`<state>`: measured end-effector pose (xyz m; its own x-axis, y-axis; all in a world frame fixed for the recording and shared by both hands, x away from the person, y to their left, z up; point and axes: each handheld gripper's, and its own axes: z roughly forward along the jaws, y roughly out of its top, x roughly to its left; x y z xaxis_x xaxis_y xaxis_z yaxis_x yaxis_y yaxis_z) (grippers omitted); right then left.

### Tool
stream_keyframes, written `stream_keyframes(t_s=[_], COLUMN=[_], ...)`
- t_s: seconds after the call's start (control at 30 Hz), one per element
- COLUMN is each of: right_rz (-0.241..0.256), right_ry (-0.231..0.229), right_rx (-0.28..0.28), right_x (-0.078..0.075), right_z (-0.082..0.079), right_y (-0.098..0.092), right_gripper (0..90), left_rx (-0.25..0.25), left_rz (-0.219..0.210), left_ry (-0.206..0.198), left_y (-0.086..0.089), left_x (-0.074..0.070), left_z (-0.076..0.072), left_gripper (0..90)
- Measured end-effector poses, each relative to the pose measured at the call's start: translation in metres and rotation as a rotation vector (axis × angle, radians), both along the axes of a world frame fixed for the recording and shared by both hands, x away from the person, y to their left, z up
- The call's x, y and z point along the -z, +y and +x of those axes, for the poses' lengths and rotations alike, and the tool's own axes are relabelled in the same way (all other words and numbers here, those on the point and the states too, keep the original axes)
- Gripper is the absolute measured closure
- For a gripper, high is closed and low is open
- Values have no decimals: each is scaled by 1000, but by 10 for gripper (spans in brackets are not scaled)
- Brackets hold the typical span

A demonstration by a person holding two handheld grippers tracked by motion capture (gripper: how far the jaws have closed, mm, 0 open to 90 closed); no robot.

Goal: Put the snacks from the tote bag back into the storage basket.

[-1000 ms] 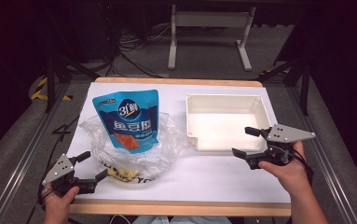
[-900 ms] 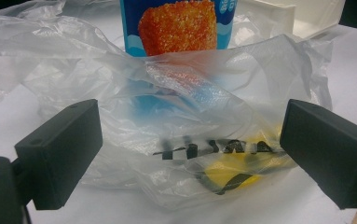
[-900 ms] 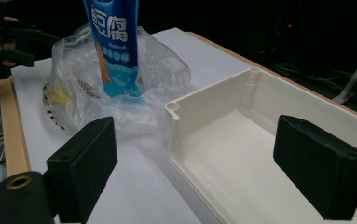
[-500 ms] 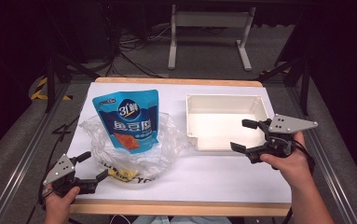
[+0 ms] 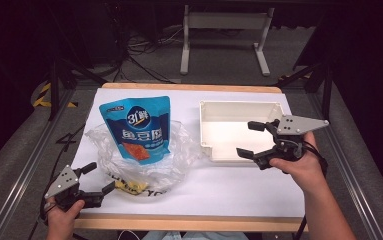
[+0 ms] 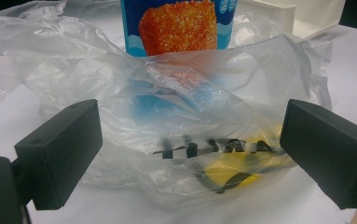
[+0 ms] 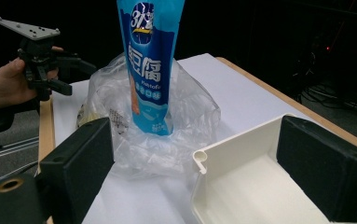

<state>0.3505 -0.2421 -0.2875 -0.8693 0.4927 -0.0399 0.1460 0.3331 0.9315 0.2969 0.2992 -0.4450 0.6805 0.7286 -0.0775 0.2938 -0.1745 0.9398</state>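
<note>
The left gripper (image 5: 95, 177) sits at the near left corner of the table (image 5: 239, 185), jaws spread wide and holding nothing. Straight ahead of it, just past the jaw tips, lies the crumpled clear bag (image 6: 181, 116); in the left gripper view the bag's near edge, with black print and a yellow patch, spans the gap between the jaws without touching either. Behind the bag's front folds, farther from this gripper, stands the blue pouch (image 6: 178, 23), its picture of an orange cube facing the jaws.

The right gripper (image 5: 253, 140) hovers over the near right part of the white tray (image 5: 219, 107), jaws wide apart and empty. In the right gripper view the tray's corner (image 7: 223, 158) lies between and just below the jaws, closer to the right-hand one. Beyond the jaws, ahead and slightly toward the left-hand one, the pouch (image 7: 150, 65) stands upright inside the bag (image 7: 190, 116), which spreads around its base. Farther off still, past the bag, the person's other hand (image 7: 3, 86) holds the left gripper (image 7: 80, 77) at the table's edge.

The pouch (image 5: 140, 127) is well apart from both grippers, nearer the left one.
</note>
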Motion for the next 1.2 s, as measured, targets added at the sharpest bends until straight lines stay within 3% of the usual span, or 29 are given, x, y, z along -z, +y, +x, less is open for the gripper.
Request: stream_keyframes(t_s=[0.27, 0.4, 0.57, 1.03, 1.2], right_rz=[-14, -16, -53, -67, -71], right_ry=[-1, -3, -2, -12, -34], right_rx=[-18, -44, -64, -127, -129], right_x=[-1, -3, -3, -7, -5], right_z=[11, 18, 27, 43, 48], right_y=[14, 28, 46, 92, 103], right_gripper=[115, 112, 108, 106, 106], left_rx=[-1, 2, 3, 4, 3], left_rz=[-2, -1, 4, -8, -14], left_ry=[-1, 0, -3, -4, -2], left_y=[0, 0, 1, 2, 3], left_x=[0, 0, 0, 0, 0], left_z=[0, 0, 0, 0, 0], left_gripper=[64, 64, 64, 64, 64])
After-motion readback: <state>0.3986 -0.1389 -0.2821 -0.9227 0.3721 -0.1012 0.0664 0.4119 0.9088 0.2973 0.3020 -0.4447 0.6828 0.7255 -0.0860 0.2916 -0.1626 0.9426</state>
